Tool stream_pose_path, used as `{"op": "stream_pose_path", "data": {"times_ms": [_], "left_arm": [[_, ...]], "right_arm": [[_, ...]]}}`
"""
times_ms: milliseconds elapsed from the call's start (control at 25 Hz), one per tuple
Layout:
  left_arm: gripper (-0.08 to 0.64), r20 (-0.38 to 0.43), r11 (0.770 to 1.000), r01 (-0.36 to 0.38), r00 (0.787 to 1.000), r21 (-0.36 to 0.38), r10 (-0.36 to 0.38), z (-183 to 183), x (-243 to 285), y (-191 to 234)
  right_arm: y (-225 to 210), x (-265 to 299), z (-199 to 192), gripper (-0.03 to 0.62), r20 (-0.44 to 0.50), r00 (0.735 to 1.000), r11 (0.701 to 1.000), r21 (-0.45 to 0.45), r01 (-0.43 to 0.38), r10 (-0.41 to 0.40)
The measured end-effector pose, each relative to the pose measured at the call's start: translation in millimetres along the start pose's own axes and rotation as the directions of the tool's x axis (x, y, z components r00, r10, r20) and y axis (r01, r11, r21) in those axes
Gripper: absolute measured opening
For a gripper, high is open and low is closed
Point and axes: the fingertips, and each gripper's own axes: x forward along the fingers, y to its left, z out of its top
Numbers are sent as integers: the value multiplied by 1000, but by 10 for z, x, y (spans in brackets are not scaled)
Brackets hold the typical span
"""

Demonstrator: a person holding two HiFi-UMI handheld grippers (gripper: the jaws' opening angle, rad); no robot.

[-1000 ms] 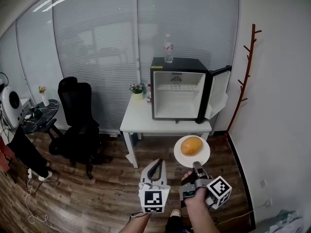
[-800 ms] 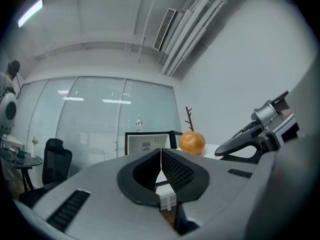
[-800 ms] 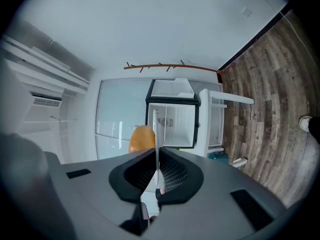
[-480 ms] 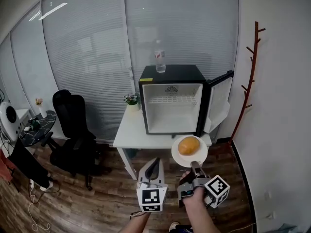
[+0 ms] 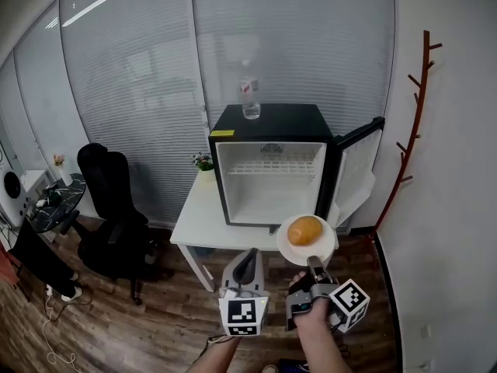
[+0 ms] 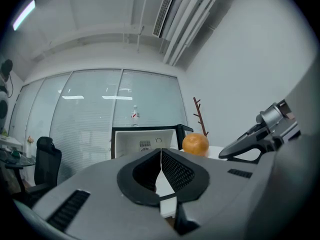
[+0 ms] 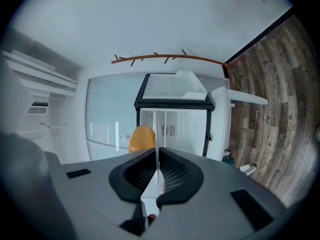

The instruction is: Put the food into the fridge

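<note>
A black mini fridge (image 5: 268, 123) stands on a white table (image 5: 198, 224), its door (image 5: 356, 169) swung open to the right and its white inside bare. My right gripper (image 5: 313, 264) is shut on the near rim of a white plate (image 5: 323, 249). The plate carries a round orange-yellow piece of food (image 5: 305, 229) and hangs in front of the fridge's lower right corner. In the right gripper view the plate (image 7: 156, 129) shows edge-on between the jaws, the food (image 7: 142, 139) to its left. My left gripper (image 5: 248, 261) is shut and holds nothing, just left of the plate.
A clear bottle (image 5: 249, 99) stands on top of the fridge. A small potted plant (image 5: 203, 163) sits on the table beside it. A black office chair (image 5: 112, 200) is at the left, a red-brown coat rack (image 5: 415, 107) by the right wall. Blinds cover the windows behind.
Both grippers and the plate with the food have come closer to the fridge, which now looks larger and nearer. The grip on the plate is unchanged.
</note>
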Motion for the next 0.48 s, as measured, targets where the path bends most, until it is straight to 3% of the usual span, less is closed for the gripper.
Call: {"op": "stream_pose_path", "data": {"times_ms": [480], "left_arm": [[29,-4,1000,-7,1000,-10,7,-210,736,200]], "right_arm": [[-133,764,165,40,-12,1000,1000,-11,27,-27]]}}
